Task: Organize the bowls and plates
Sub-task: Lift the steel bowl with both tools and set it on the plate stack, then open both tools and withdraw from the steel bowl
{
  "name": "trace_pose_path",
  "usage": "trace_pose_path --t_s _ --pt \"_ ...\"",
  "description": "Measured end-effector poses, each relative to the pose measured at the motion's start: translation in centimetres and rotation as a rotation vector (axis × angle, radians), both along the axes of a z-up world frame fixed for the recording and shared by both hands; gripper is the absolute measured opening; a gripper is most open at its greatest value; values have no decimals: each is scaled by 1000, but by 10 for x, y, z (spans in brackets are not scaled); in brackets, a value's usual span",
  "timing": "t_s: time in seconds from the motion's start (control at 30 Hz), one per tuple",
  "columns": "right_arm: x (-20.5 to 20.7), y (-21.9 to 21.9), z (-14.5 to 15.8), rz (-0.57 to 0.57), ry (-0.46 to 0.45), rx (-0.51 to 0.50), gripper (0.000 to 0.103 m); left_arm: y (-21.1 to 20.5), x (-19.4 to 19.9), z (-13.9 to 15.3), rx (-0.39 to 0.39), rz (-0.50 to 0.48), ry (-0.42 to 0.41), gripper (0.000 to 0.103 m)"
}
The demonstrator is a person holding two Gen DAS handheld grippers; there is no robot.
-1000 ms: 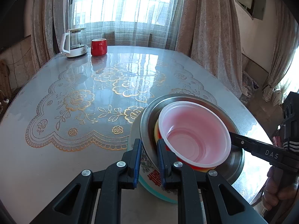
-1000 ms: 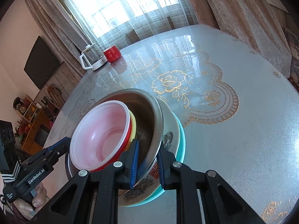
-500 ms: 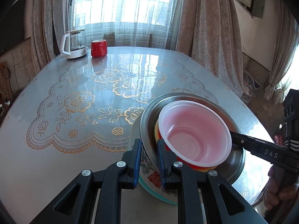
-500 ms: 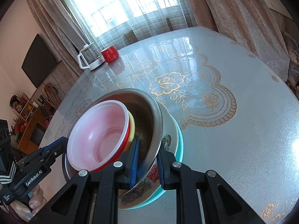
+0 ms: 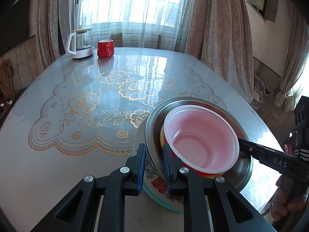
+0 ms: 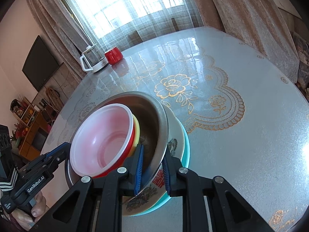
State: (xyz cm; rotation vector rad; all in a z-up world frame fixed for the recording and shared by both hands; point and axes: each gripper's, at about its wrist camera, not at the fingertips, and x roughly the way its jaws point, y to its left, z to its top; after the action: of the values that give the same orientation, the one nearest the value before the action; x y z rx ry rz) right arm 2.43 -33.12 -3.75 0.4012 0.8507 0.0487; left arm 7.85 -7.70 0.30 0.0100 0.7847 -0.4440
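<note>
The left hand-held gripper (image 5: 153, 166) is pinching the near rim of the nested stack, its jaws nearly closed over the steel bowl (image 5: 245, 166) and the floral ceramic bowl (image 5: 154, 181) beneath; the right hand-held gripper (image 6: 152, 169) is clamping the opposite rim likewise. Just beyond the fingers, a pink plastic bowl (image 5: 200, 141) is sitting loose on top. Together the stack is probably weighing heavily, with slick steel and breakable ceramic, so opposite-rim holds suit it. Beyond it, the glossy worktop (image 5: 77, 164) is stretching away.
</note>
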Motion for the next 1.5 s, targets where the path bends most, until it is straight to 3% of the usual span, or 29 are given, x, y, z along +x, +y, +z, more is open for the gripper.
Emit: trace_pose_path --t_s 0.53,0.8,1.07,1.5 --pt "-18 0 15 -62 -61 -59 28 17 -19 12 19 93 -48 21" --pt "-38 13 34 -153 -142 -163 35 32 -36 15 40 194 -96 27" --pt "-56 47 42 -170 -211 -251 39 38 -57 12 44 231 -132 43" --pt "-61 73 35 -167 -201 -315 39 37 -71 15 64 224 -183 61"
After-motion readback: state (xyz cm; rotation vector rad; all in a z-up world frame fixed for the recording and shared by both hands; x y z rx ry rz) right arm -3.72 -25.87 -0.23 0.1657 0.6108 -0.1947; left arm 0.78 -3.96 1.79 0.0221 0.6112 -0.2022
